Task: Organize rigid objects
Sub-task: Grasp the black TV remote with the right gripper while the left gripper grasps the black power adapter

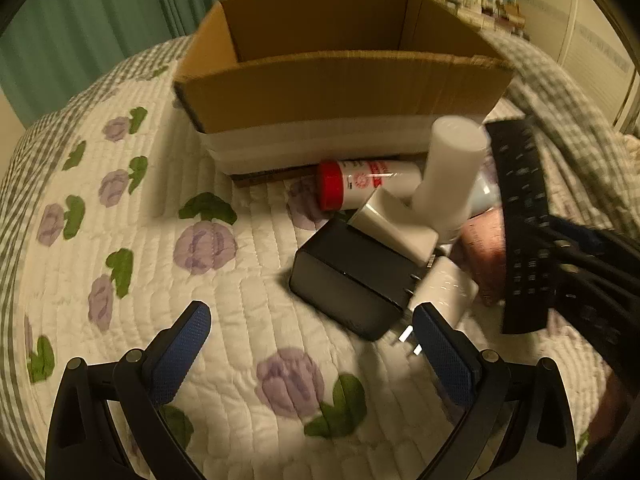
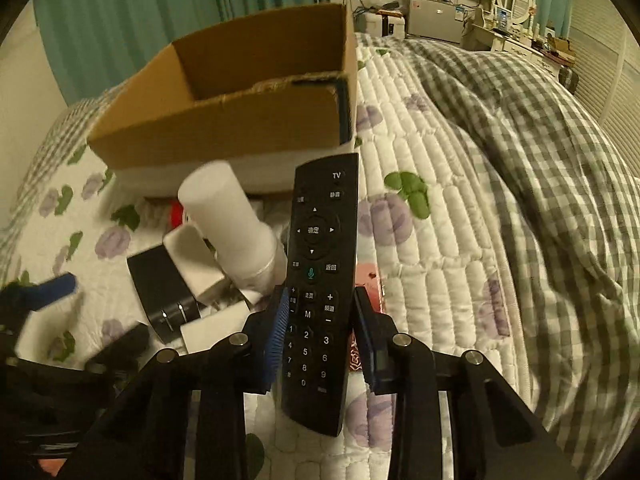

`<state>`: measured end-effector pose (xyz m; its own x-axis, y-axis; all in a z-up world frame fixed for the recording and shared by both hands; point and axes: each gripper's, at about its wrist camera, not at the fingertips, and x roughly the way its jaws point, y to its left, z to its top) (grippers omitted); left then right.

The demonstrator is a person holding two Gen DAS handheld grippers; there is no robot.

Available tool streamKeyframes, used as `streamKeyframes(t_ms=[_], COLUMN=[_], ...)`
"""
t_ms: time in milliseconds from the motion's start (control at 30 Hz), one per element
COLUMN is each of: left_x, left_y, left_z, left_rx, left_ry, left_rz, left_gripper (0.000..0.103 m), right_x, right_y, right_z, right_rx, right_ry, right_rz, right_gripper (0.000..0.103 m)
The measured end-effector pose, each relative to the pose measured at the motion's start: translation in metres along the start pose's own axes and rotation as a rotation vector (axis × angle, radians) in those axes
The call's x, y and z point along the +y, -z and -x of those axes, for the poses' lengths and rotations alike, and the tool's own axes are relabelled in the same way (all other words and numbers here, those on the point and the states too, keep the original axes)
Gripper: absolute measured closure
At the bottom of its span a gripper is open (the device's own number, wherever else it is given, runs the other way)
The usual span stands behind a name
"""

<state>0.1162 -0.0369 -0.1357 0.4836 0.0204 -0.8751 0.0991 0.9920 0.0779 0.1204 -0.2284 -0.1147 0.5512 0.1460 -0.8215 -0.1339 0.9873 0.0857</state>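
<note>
The right claw (image 2: 318, 334) is clamping the remote (image 2: 318, 280) above the bed quilt (image 2: 440, 240), just beside the cardboard box's (image 2: 224, 128) near wall. The left claw (image 1: 312, 344) is hovering spread apart over bare quilt, near the black adapter (image 1: 348, 276). Only the left wrist view is showing the red-capped bottle (image 1: 360, 184) clearly.

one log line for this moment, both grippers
right gripper: shut on remote, lifted | left gripper: open, over quilt | cardboard box: nothing visible inside
</note>
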Motion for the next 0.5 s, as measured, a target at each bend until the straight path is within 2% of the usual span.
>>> streamKeyframes(t_ms=[167, 200, 233, 267, 300, 500], left_x=[0.001, 0.0, -0.002, -0.005, -0.007, -0.006], left_y=[-0.013, -0.015, -0.016, -0.018, -0.019, -0.015], left_z=[-0.018, -0.021, -0.023, -0.026, -0.029, -0.022], left_rx=[0.031, 0.033, 0.035, 0.041, 0.049, 0.037], left_ry=[0.068, 0.077, 0.088, 0.112, 0.133, 0.15], left_rz=[-0.019, -0.032, -0.045, -0.067, -0.083, -0.091], left_gripper=[0.002, 0.003, 0.008, 0.012, 0.021, 0.024], right_x=[0.001, 0.001, 0.002, 0.001, 0.001, 0.004], right_y=[-0.002, -0.002, -0.002, -0.002, -0.001, -0.001], right_z=[0.0, -0.001, -0.001, -0.001, 0.001, -0.002], right_rx=[0.0, 0.001, -0.002, -0.002, -0.005, 0.008], right_ry=[-0.004, -0.004, -0.004, -0.01, -0.014, 0.01], right_rz=[-0.013, -0.014, -0.013, -0.015, -0.017, 0.002], right_gripper=[0.072, 0.076, 0.082, 0.085, 0.087, 0.087])
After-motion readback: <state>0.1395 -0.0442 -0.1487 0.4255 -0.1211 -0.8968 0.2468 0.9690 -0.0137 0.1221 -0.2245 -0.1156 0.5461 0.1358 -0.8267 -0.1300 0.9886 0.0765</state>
